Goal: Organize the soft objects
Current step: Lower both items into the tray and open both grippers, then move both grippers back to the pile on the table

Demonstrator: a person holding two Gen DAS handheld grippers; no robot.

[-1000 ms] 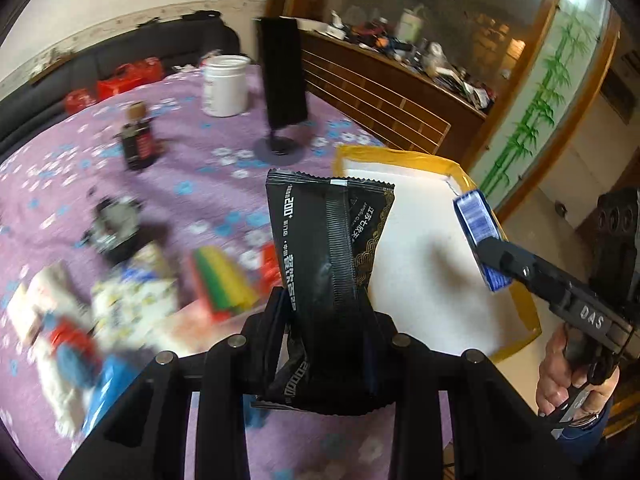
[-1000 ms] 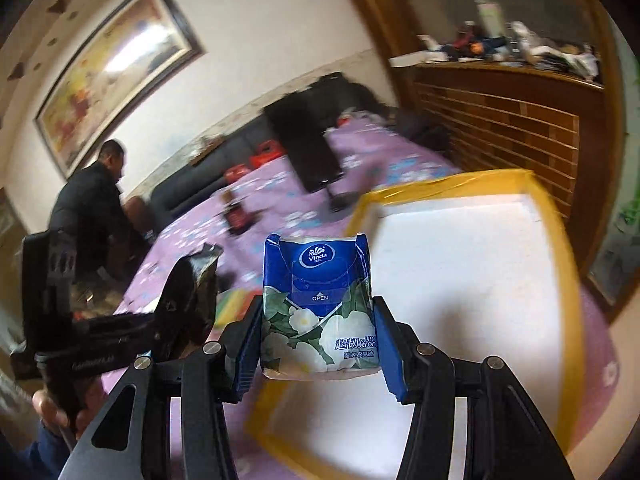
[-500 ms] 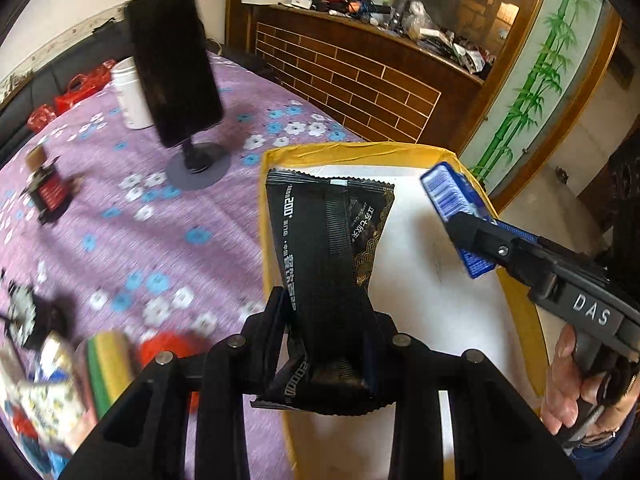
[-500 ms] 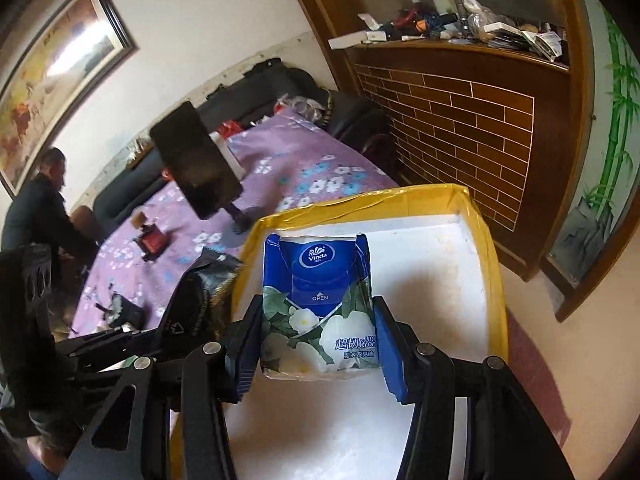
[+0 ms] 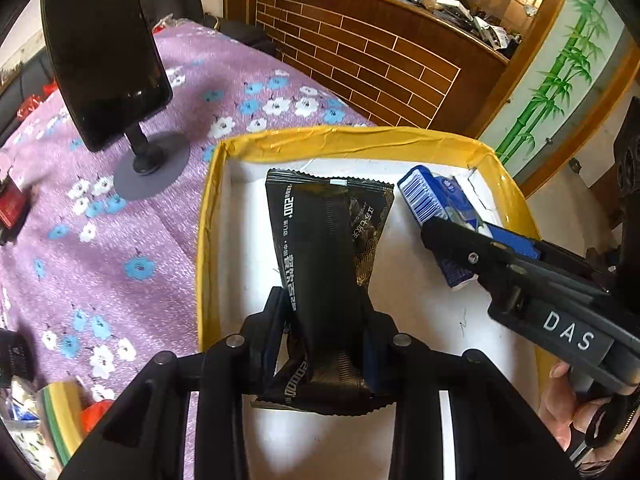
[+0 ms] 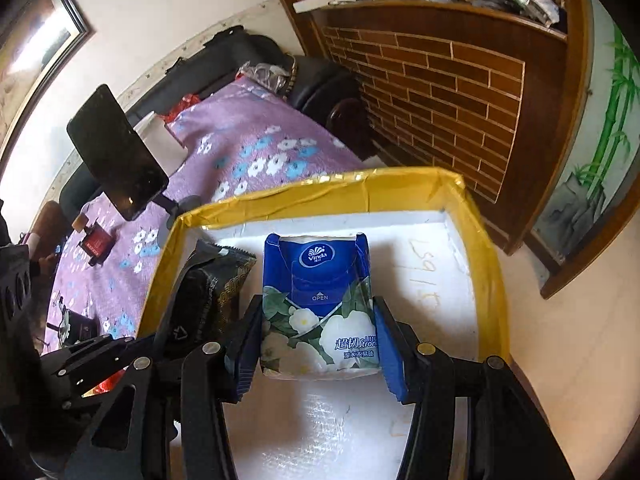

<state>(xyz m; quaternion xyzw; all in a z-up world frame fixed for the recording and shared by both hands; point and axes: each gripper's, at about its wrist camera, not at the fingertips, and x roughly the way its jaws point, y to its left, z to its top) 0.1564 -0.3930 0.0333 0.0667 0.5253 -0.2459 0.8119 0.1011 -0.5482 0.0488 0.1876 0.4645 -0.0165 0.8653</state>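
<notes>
My left gripper (image 5: 328, 314) is shut on a black snack packet (image 5: 320, 240), which stands upright between its pads, over the left half of a white box with a yellow rim (image 5: 344, 140). My right gripper (image 6: 316, 344) is shut on a blue Vinda tissue pack (image 6: 316, 296) printed with white flowers, held over the middle of the same box (image 6: 360, 188). The left wrist view shows the tissue pack (image 5: 432, 204) at the right, close beside the packet. In the right wrist view the black packet (image 6: 228, 280) hangs just left of the tissue pack.
A black phone on a round stand (image 5: 104, 52) rises from the purple flowered cloth (image 5: 120, 240) left of the box. Striped sponges (image 5: 60, 412) and a red item (image 5: 10, 204) lie at the left edge. A brick-patterned counter (image 6: 440, 92) stands behind the box. A hand (image 5: 560, 400) grips the right tool.
Both grippers have travelled with their loads from over the cloth to over the box and sunk lower. The box now fills the lower part of both views. Both grips are unchanged.
</notes>
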